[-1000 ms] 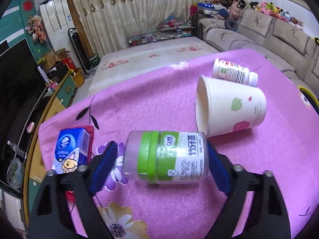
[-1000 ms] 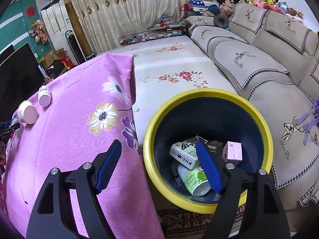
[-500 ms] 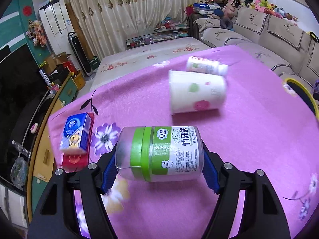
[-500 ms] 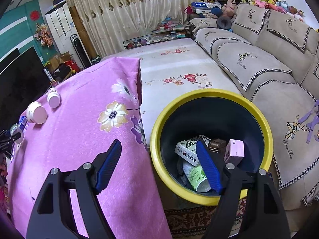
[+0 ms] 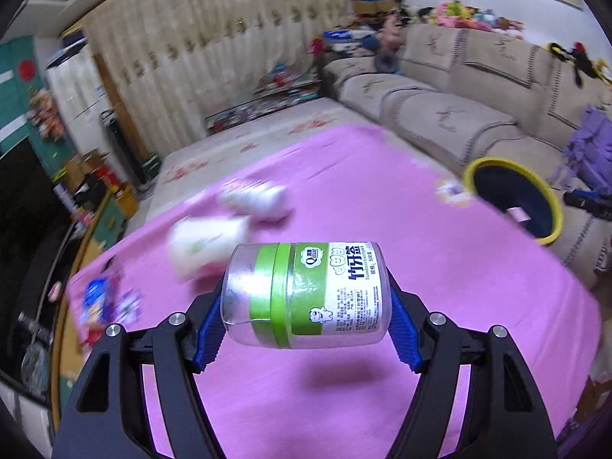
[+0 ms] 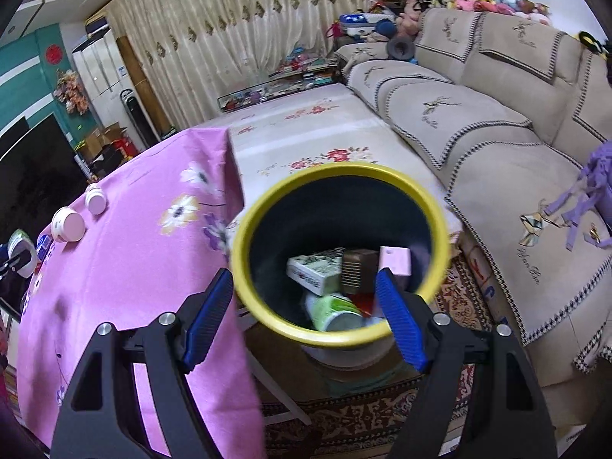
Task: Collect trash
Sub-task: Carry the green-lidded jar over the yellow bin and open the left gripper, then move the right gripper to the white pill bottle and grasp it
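Now lifted off the cloth [image 5: 344, 199], the jar [image 5: 306, 294] sits clamped in the left claw [image 5: 306, 329].

Open right tool [image 6: 304, 315] over yellow-rimmed bin [image 6: 436, 225] of trash, pink cloth [image 6: 134, 267] beside

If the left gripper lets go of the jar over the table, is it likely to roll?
The jar, clamped sideways in the left gripper, is round, so probably yes. Its clear plastic looks stiff and smooth, perhaps slippery. It looks mostly empty, so likely light.
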`<state>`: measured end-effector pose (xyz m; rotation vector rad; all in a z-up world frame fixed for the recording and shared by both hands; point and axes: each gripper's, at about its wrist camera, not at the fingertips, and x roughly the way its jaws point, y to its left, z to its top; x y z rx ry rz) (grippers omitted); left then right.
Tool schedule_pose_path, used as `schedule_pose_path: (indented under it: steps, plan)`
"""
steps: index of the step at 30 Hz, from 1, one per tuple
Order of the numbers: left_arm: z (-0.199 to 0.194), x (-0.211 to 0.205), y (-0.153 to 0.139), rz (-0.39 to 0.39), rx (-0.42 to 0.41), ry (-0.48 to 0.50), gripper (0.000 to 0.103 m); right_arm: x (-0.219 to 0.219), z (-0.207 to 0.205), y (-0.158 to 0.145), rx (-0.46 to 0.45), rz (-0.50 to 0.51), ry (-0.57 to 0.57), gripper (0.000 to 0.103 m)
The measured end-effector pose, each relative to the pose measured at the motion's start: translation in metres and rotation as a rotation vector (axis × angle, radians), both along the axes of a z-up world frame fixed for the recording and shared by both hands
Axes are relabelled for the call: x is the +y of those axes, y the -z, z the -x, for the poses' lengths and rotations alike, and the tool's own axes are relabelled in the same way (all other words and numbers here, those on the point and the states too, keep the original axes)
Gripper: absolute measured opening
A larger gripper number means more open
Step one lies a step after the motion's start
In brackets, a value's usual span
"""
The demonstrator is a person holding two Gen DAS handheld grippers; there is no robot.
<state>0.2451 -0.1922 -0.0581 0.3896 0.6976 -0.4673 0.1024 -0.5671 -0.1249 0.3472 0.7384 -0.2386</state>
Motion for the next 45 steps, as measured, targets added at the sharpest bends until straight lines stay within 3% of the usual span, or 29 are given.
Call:
schedule_pose_path:
  steps: [13, 18, 23, 24, 25, 27, 32, 39, 45]
  plan:
    - [0.015, -0.238, 0.02, 0.018, 0.099, 0.311, 0.071, -0.073, 0.053, 0.012, 0.004, 0.01, 0.141, 0.073]
    - [0.011, -0.31, 0.037, -0.004, 0.125, 0.358, 0.071, -0.092, 0.07, 0.016, 0.004, 0.007, 0.183, 0.073]
    - [0.003, -0.352, 0.058, -0.02, 0.162, 0.364, 0.071, -0.104, 0.079, 0.021, 0.016, 0.0, 0.206, 0.073]
    - [0.001, -0.357, 0.061, -0.022, 0.168, 0.358, 0.075, -0.105, 0.079, 0.022, 0.016, -0.003, 0.209, 0.073]
    - [0.0, -0.361, 0.062, -0.024, 0.166, 0.351, 0.086, -0.107, 0.08, 0.023, 0.016, -0.007, 0.211, 0.073]
    - [-0.004, -0.364, 0.063, -0.015, 0.148, 0.333, 0.091, -0.107, 0.079, 0.024, 0.017, -0.014, 0.212, 0.073]
    - [-0.008, -0.319, 0.035, 0.083, 0.135, 0.274, 0.092, -0.097, 0.071, 0.027, 0.024, -0.019, 0.186, 0.073]
    - [-0.008, -0.148, -0.003, 0.248, 0.053, 0.086, 0.098, -0.069, 0.051, 0.021, 0.022, -0.012, 0.123, 0.073]
    - [0.0, 0.003, 0.003, 0.209, -0.091, -0.165, 0.098, -0.019, 0.012, -0.001, 0.002, 0.021, -0.001, 0.073]
